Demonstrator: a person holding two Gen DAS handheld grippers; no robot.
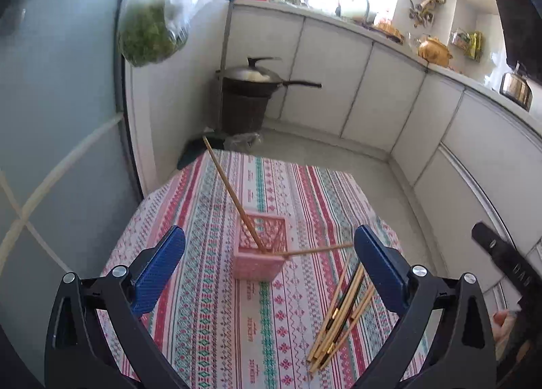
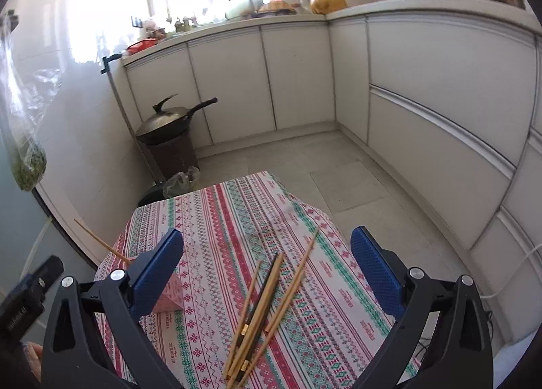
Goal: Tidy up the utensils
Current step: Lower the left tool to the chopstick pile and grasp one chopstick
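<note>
A pink lattice basket (image 1: 261,246) stands on the patterned tablecloth (image 1: 210,304). Two wooden chopsticks lean in it, one (image 1: 230,196) up to the far left and one (image 1: 318,249) low to the right. Several loose chopsticks (image 1: 338,321) lie in a pile on the right, some light wood and some dark. My left gripper (image 1: 270,236) is open above the near side of the basket, nothing between its pads. My right gripper (image 2: 267,236) is open over the pile (image 2: 267,301), apart from it. In the right wrist view its left finger half hides the basket (image 2: 171,294).
The table's far edge (image 2: 237,182) drops to a tiled floor. A lidded wok (image 1: 250,77) sits on a dark bin by the wall. White cabinets (image 2: 423,101) curve around the back and right. A bag of greens (image 1: 149,29) hangs at the left.
</note>
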